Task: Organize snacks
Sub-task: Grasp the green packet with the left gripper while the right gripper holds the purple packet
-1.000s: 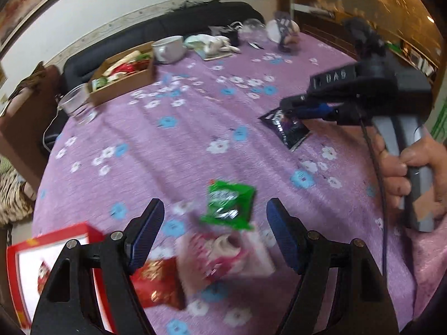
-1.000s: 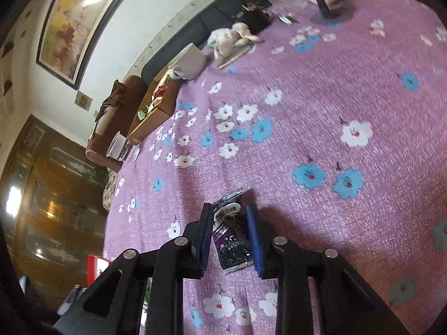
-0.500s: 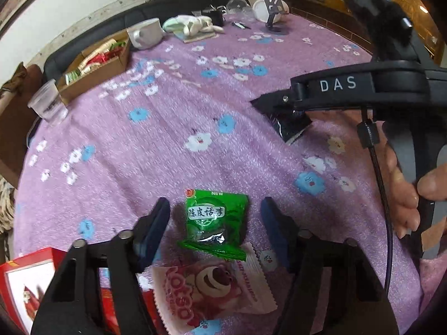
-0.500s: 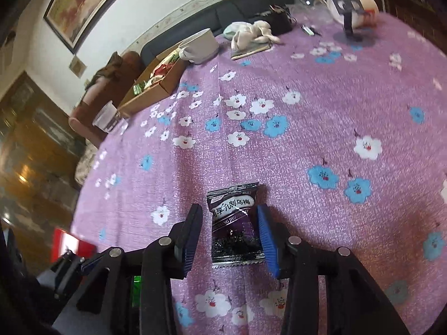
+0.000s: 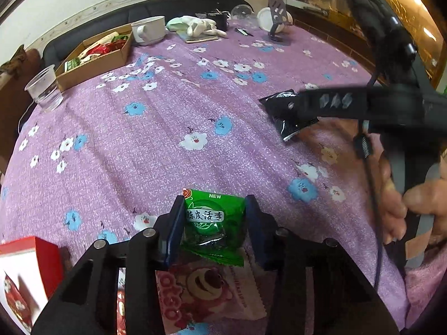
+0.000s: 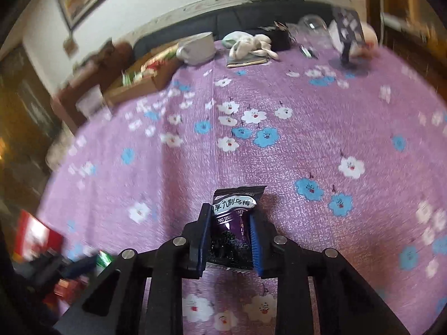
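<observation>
Fingers (image 5: 173,234) now against green packet (image 5: 213,223).

A table under a purple flowered cloth (image 5: 173,128) carried it all. At the far edge sat a cardboard box (image 5: 95,60) of snacks, a clear plastic cup (image 5: 44,89) beside it, a white mug (image 5: 149,29) and a soft toy (image 5: 199,26). Near the front lay a pink bear packet (image 5: 201,287) and a red box (image 5: 25,273).

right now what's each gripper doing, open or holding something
Left gripper: shut on the green snack packet.
Right gripper: shut on the dark purple snack packet.
</observation>
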Action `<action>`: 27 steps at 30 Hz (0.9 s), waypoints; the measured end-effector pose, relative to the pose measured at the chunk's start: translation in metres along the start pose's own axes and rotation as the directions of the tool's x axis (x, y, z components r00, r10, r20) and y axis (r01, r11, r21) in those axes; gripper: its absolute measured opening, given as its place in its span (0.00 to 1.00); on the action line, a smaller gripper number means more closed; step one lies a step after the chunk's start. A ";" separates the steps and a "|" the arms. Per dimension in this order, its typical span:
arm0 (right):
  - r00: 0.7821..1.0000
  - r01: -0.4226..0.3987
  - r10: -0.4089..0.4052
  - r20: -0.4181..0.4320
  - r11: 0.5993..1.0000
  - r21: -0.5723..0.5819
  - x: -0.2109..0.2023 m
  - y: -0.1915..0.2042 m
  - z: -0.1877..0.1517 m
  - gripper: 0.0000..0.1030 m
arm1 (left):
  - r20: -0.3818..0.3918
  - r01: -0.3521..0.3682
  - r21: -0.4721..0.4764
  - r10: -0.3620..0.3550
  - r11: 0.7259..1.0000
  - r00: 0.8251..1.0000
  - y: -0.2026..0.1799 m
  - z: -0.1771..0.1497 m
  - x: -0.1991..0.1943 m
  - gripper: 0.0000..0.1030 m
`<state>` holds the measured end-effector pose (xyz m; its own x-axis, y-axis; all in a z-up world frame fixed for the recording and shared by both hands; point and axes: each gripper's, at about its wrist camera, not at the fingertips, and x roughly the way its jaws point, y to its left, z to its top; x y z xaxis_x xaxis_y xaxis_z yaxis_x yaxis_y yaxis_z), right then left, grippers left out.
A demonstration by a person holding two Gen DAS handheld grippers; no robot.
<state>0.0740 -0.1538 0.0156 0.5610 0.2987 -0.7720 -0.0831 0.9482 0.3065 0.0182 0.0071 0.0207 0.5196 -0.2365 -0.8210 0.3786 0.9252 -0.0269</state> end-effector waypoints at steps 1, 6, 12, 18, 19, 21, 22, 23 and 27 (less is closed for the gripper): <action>0.999 -0.037 0.037 -0.002 0.999 0.031 -0.001 -0.005 0.001 0.25 | 0.008 0.004 -0.012 -0.004 1.000 1.000 0.001 0.000 -0.003 0.38; 0.967 -0.254 0.252 0.032 0.953 0.167 -0.011 -0.025 0.008 0.24 | 0.097 0.005 -0.054 0.000 0.999 0.995 -0.001 -0.002 -0.036 0.38; 0.879 -0.476 0.470 0.084 0.849 0.228 -0.019 -0.028 0.011 0.24 | 0.220 -0.085 -0.076 0.100 0.993 0.970 -0.005 -0.016 -0.086 0.39; 0.826 -0.564 0.549 0.128 0.797 0.216 -0.028 -0.022 0.012 0.24 | 0.276 -0.185 -0.112 0.210 0.976 0.938 0.006 -0.034 -0.120 0.39; 0.819 -0.573 0.558 0.132 0.792 0.212 -0.029 -0.022 0.012 0.24 | 0.280 -0.195 -0.125 0.223 0.973 0.933 0.010 -0.039 -0.126 0.39; 0.809 -0.588 0.571 0.142 0.781 0.209 -0.031 -0.020 0.012 0.24 | 0.281 -0.209 -0.138 0.240 0.968 0.929 0.015 -0.044 -0.131 0.39; 0.811 -0.585 0.568 0.141 0.786 0.201 -0.032 -0.019 0.012 0.24 | 0.278 -0.223 -0.147 0.256 0.964 0.926 0.019 -0.049 -0.134 0.39; 0.817 -0.577 0.560 0.139 0.794 0.192 -0.032 -0.017 0.012 0.24 | 0.275 -0.234 -0.156 0.270 0.960 0.923 0.021 -0.051 -0.136 0.39; 0.835 -0.550 0.536 0.124 0.816 0.178 -0.029 -0.014 0.009 0.24 | 0.269 -0.253 -0.193 0.299 0.948 0.915 0.033 -0.062 -0.143 0.39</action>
<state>0.0663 -0.1763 0.0391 0.5264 0.7443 -0.4111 -0.2297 0.5900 0.7741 -0.0914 0.0903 0.1017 0.7952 -0.0196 -0.6060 0.0798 0.9942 0.0726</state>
